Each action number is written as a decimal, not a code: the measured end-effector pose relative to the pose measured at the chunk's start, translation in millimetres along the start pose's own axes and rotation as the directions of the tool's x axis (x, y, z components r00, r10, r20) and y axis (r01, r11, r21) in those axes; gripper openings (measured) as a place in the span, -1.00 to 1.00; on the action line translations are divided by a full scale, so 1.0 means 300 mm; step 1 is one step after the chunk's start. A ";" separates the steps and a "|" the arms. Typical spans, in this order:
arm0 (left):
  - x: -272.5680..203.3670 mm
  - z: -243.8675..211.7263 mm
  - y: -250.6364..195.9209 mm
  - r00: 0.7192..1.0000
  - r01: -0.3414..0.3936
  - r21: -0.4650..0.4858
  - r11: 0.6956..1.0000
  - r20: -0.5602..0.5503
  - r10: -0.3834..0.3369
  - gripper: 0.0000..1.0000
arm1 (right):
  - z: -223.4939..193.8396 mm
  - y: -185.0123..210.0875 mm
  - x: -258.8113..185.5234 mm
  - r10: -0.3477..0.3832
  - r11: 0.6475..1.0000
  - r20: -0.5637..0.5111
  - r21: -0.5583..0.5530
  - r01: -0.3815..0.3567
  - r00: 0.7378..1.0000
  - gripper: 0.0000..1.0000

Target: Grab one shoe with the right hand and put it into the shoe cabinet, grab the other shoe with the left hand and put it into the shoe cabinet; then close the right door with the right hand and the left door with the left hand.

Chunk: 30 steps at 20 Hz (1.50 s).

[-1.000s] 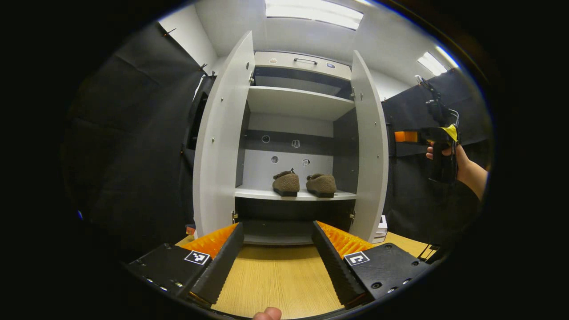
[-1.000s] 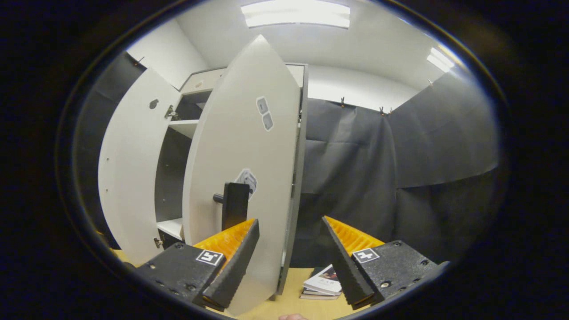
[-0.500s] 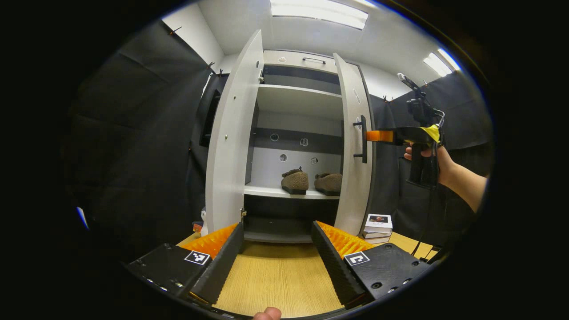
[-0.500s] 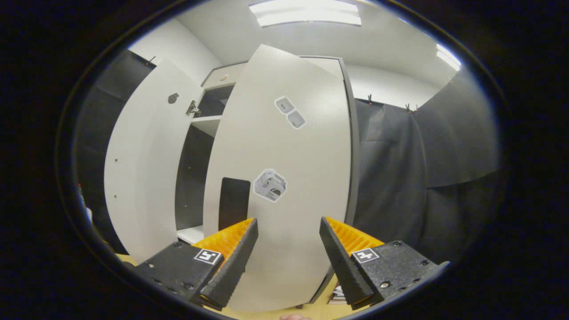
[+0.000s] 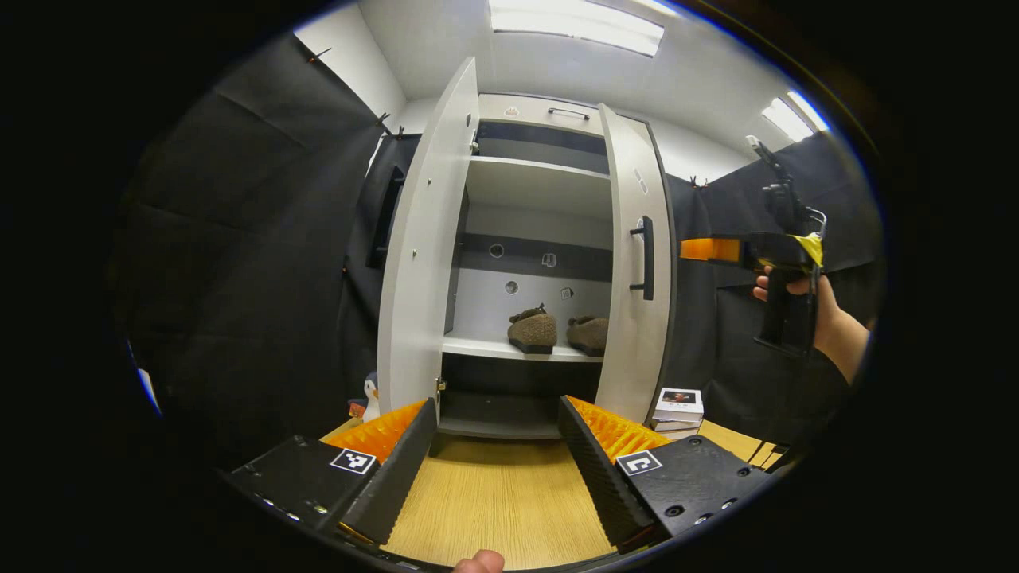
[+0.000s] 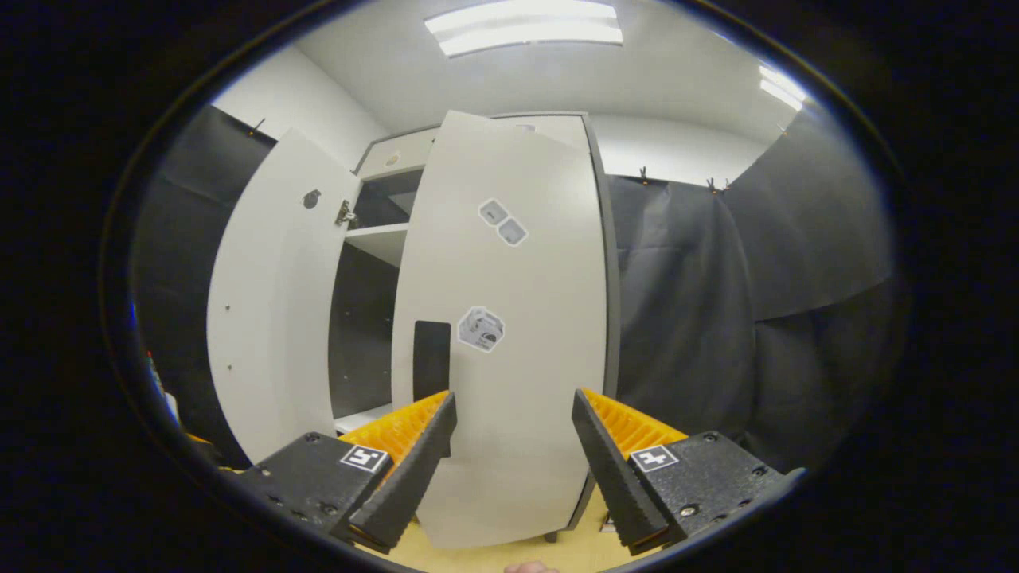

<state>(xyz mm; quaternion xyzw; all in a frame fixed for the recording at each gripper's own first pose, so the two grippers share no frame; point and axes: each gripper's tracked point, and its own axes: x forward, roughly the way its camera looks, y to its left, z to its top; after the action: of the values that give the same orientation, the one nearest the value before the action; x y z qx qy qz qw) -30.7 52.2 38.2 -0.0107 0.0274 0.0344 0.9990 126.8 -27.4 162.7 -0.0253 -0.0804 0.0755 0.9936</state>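
Two brown fuzzy shoes (image 5: 532, 330) (image 5: 589, 335) sit side by side on the cabinet's middle shelf (image 5: 509, 348). The right door (image 5: 637, 270) is nearly closed, its black handle (image 5: 646, 258) facing me; the left door (image 5: 426, 247) stands wide open. My left gripper (image 5: 495, 454) is open over the wooden table, well back from the cabinet. In the left gripper view a hand holds the right gripper (image 5: 708, 249) just right of the right door. In the right gripper view, the right gripper (image 6: 513, 446) is open, facing the right door (image 6: 509, 334) and its handle (image 6: 431, 360).
A stack of books (image 5: 677, 406) lies on the wooden table (image 5: 497, 501) at the cabinet's right foot. A small penguin toy (image 5: 368, 395) stands at its left foot. Black cloth walls (image 6: 740, 318) surround the cabinet.
The right door has swung from wide open to nearly closed, pushed by the right gripper, which has since drawn back slightly. The left gripper stayed put; the left door has not moved.
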 end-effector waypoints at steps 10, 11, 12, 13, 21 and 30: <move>0.017 -0.007 -0.086 0.998 0.055 -0.026 0.998 -0.017 -0.056 0.87 | -0.306 0.046 -0.340 -0.137 0.991 -0.035 -0.004 0.137 0.990 0.92; 0.019 -0.009 -0.094 0.998 0.057 -0.029 0.998 -0.020 -0.058 0.87 | -0.339 0.057 -0.371 -0.146 0.989 -0.041 -0.017 0.145 0.988 0.92; 0.019 -0.011 -0.098 0.998 0.059 -0.033 0.998 -0.023 -0.060 0.87 | -0.369 0.058 -0.402 -0.160 0.987 -0.051 -0.028 0.159 0.986 0.92; 0.020 -0.011 -0.103 0.998 0.063 -0.036 0.997 -0.026 -0.064 0.87 | -0.403 0.070 -0.432 -0.164 0.986 -0.064 -0.031 0.162 0.984 0.92; 0.026 0.148 -0.094 0.995 0.075 -0.069 0.995 0.074 -0.070 0.88 | -0.529 0.137 -0.490 -0.115 0.993 -0.154 0.007 0.117 0.981 0.92; 0.056 0.582 0.419 0.918 -0.131 -0.238 0.962 0.336 0.208 0.86 | -0.535 0.176 -0.472 -0.077 0.997 -0.172 -0.008 0.076 0.982 0.92</move>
<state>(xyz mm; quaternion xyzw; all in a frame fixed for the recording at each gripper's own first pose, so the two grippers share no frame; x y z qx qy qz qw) -13.3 182.8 209.0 -0.1075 -0.1581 0.1254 0.9735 7.3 -3.2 -20.9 -0.0293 0.0050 0.0347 0.9990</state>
